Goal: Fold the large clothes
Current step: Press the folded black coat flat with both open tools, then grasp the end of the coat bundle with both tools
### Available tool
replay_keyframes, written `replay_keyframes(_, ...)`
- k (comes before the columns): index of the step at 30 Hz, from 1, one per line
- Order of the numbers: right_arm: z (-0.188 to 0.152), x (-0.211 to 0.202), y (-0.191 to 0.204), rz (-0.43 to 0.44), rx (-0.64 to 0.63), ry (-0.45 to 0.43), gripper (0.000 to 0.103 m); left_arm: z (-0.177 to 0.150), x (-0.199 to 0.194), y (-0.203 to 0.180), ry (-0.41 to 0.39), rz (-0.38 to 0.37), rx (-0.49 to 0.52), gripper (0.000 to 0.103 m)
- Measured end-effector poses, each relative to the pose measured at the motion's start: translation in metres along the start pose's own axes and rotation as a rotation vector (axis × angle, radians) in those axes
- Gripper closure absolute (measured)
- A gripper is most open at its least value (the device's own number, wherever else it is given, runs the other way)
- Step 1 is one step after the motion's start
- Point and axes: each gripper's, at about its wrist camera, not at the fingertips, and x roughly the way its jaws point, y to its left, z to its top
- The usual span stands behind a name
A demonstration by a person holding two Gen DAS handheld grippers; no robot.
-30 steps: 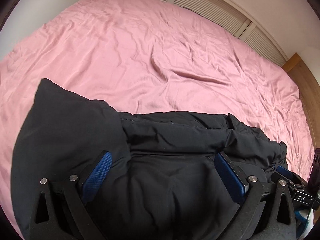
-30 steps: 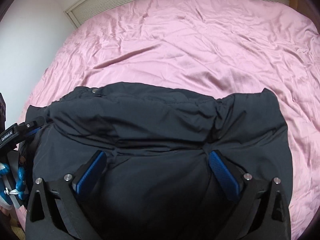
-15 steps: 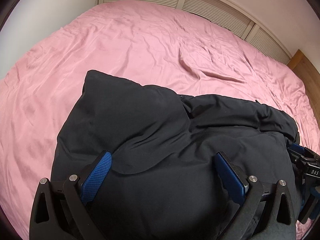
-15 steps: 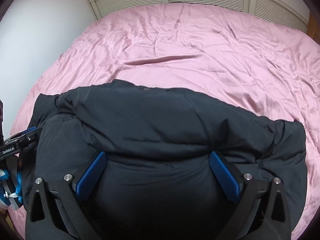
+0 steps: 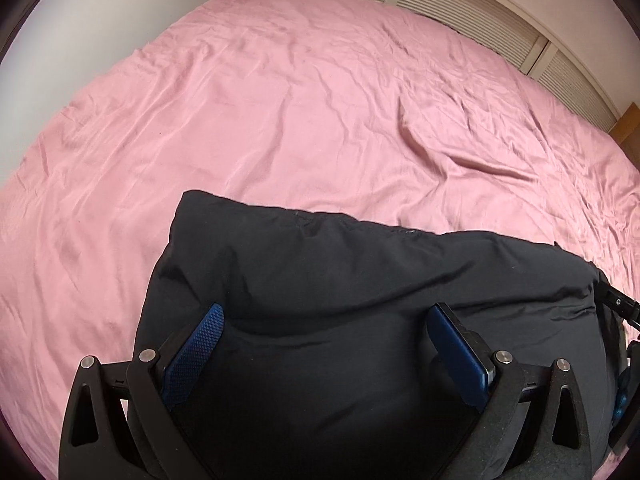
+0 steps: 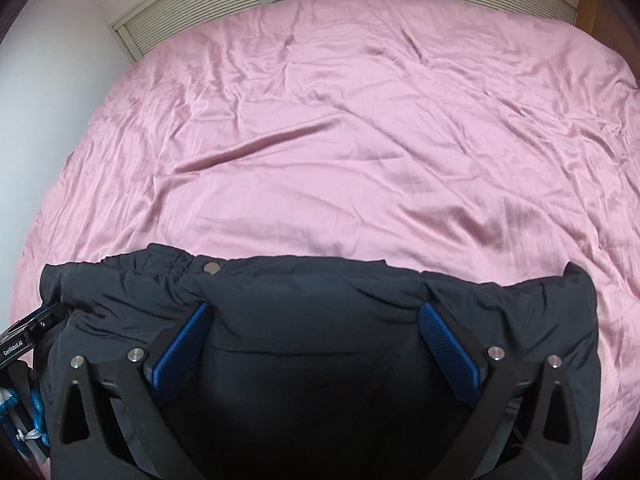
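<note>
A bulky dark navy padded jacket [image 5: 360, 280] lies bunched on the near part of a pink bed sheet [image 5: 320, 120]. My left gripper [image 5: 324, 314] is open, its blue pads wide apart with the jacket's bulk filling the gap between them. In the right wrist view the same jacket [image 6: 320, 292] shows a metal snap [image 6: 209, 267] on its far edge. There my right gripper [image 6: 314, 308] is also open, with padded cloth between its fingers. Each gripper's body shows at the edge of the other's view. The near part of the jacket is hidden under the grippers.
The wrinkled pink sheet [image 6: 360, 120] stretches far beyond the jacket. Louvered closet doors [image 5: 460, 12] run along the far side of the bed, a white wall [image 5: 100, 20] stands at the left, and a wooden piece [image 6: 588, 4] is at the far right.
Both views have tilted up, so the jacket sits lower in frame and more of the bed shows. The jacket's left flap has drawn in and the bundle looks more compact. The fingers stay wide apart.
</note>
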Motion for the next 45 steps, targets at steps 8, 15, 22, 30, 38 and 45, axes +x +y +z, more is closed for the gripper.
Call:
replay_keyframes(8, -0.041, -0.074, -0.019, 0.031, -0.144, -0.057, 0.0, -0.014, -0.031, -0.064, -0.03, -0.17, 0.121, 0.003)
replay_keyframes(15, -0.083, -0.046, -0.09, 0.042, -0.033, 0.016, 0.0, -0.024, 0.012, -0.081, 0.022, -0.105, 0.157, 0.002)
replay_keyframes(22, -0.079, -0.045, -0.149, -0.076, 0.073, 0.031, 0.0, -0.012, -0.008, -0.03, 0.004, -0.023, 0.03, 0.003)
replay_keyframes(30, -0.114, -0.118, -0.15, 0.014, 0.027, -0.039, 0.0, -0.043, -0.074, 0.011, -0.07, -0.059, 0.048, 0.003)
replay_keyframes(38, -0.144, -0.12, -0.201, 0.107, 0.234, 0.001, 0.0, -0.055, -0.087, 0.094, -0.059, -0.064, -0.098, 0.003)
replay_keyframes(45, -0.165, -0.084, -0.219, 0.283, 0.363, 0.094, 0.0, -0.068, -0.06, 0.138, 0.057, -0.268, -0.198, 0.003)
